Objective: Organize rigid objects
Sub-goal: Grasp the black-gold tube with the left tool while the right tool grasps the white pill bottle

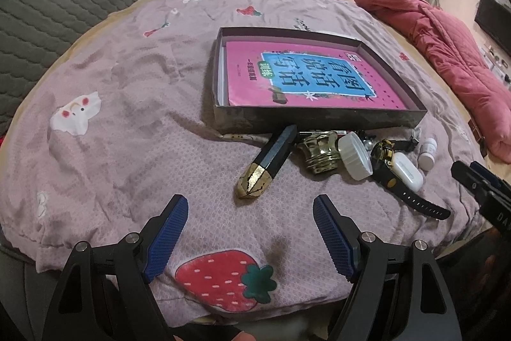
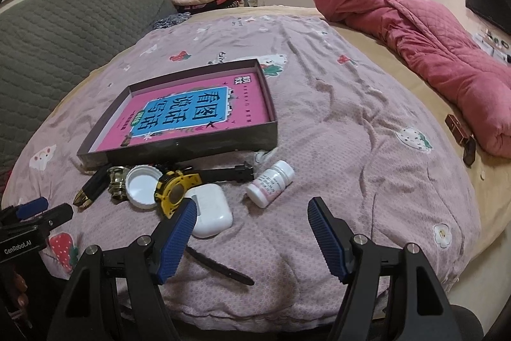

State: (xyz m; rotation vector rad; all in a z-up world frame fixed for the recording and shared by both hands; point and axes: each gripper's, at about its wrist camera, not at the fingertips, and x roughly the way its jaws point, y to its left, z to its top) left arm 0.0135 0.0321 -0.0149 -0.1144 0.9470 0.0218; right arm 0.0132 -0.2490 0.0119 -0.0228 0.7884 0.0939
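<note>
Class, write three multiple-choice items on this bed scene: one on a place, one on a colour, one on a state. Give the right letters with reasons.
1. Where does the pink book with the blue title panel lie?
A. inside the shallow dark cardboard box
B. under the red quilt
C. on the grey sofa

2. What colour is the lying pill bottle?
A. green
B. white
C. black

3. How do the jaws of the left gripper and right gripper stand?
A. both shut on the book
B. one open, one shut
C. both open, empty

Answers: 1 A, the box walls surround the book; 2 B, its body and cap are white; 3 C, both wrist views show blue pads spread apart with only bedsheet between them.
</note>
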